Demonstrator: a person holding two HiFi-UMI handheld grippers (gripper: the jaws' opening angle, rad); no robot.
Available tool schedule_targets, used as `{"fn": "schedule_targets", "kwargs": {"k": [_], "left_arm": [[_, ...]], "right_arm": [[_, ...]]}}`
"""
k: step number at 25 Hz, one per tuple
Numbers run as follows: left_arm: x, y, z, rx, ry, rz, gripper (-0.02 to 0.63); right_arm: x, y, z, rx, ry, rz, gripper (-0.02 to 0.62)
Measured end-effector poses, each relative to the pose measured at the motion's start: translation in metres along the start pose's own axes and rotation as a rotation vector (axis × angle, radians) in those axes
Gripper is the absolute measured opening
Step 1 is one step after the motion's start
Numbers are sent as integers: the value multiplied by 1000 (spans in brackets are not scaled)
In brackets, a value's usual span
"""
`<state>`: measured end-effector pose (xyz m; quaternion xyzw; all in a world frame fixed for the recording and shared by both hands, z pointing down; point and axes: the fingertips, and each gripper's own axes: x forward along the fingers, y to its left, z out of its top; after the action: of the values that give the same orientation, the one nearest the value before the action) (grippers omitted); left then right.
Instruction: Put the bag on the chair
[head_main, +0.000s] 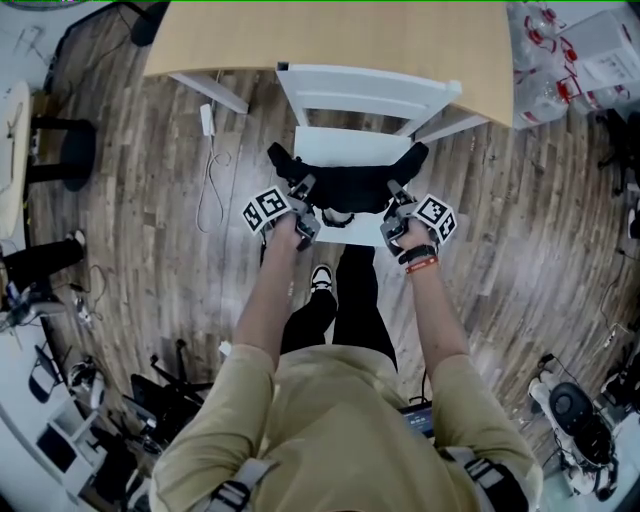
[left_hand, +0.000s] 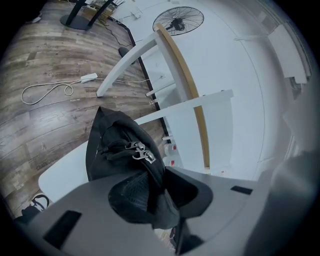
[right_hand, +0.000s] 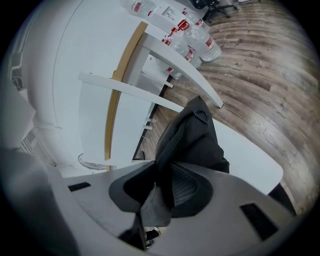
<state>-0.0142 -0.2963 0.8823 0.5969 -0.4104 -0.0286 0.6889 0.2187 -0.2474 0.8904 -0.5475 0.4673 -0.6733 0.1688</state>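
— Where is the bag?

— It is black and soft, stretched sideways between the two grippers, above the front part of the seat of the white chair. I cannot tell whether its underside touches the seat.

— How do the fingers stand?

— The left gripper has its fingers closed on one end of the bag. In the left gripper view the black cloth is bunched and pinched between them, with two metal zip pulls just beyond. The right gripper has its fingers closed on the other end, and the right gripper view shows a fold of the same cloth clamped between them, the rest of the bag rising ahead over the seat.

— And the chair itself?

— It faces the person, with its back pushed in under the edge of a light wooden worktop. The person stands right in front of the seat, both forearms reaching forward, one shoe showing below the bag.

— What lies around?

— A grey plank floor. To the left of the chair a white cable lies looped on it. At the upper right, beside the worktop, a cluster of clear bottles with red labels. The left gripper view also shows a fan beyond the worktop
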Motion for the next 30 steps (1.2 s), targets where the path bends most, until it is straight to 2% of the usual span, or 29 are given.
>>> {"fn": "schedule_targets", "kwargs": {"k": [6,12,13,14,15,17,19,22,30], "left_arm": [[14,37,-14,-37,37,83,77],[21,54,-9,-10,42,110,98],[24,54,-9,13,55,109,115],[27,53,-10,42,74,105,193],[30,52,-12,70,96,100,285],[34,48,-13,99,130,92,319],[34,46,-14,80,134,77,348],[33,47,-16,51,129,75,368],[18,46,-22,10,121,70,380]], "right_arm": [[13,-27,-1,3,24,-40,92],[27,-31,0,90,29,20,106],[29,-32,1,103,28,31,111],[31,-33,1,107,30,44,117],[33,-31,1,96,35,56,126],[35,-22,0,25,57,69,183],[36,-12,-2,-70,92,64,251],[37,-1,-6,-140,138,61,301],[32,10,-8,-157,144,67,304]]}}
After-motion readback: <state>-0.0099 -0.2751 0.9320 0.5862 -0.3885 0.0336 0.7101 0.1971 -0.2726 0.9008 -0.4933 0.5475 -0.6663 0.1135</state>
